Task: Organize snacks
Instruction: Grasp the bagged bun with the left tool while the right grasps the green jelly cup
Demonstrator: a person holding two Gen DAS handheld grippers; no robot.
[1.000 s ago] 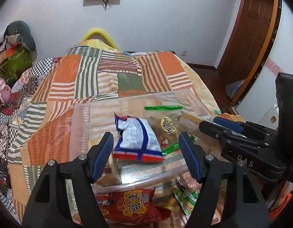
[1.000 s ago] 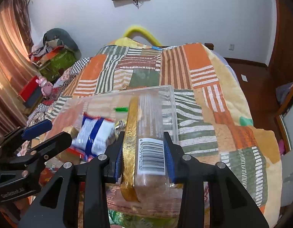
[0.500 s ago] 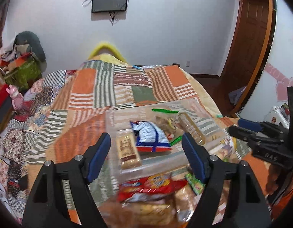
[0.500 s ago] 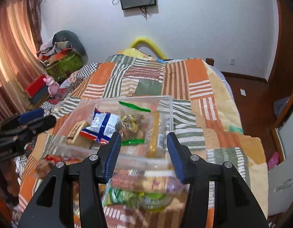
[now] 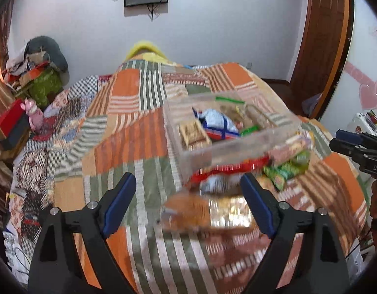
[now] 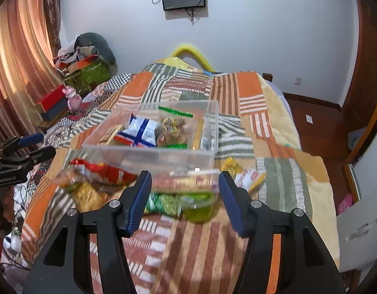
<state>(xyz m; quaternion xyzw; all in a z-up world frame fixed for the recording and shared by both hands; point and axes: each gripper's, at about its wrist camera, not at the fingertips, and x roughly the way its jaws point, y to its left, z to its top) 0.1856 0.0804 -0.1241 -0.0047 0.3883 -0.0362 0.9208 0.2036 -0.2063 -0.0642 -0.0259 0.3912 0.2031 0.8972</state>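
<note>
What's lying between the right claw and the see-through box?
In the right wrist view, loose snack packets lie on the quilt between the open right claw and the clear box.

Blurred beyond reading: loose snack packets (image 5: 213, 210) near clear bin (image 5: 237, 144); labels illegible. Bin's far contents partly hidden.

free: bare quilt (image 6: 188, 245) nearside | blocked: loose snack packets (image 6: 164, 191) before clear bin (image 6: 149, 154)
</note>
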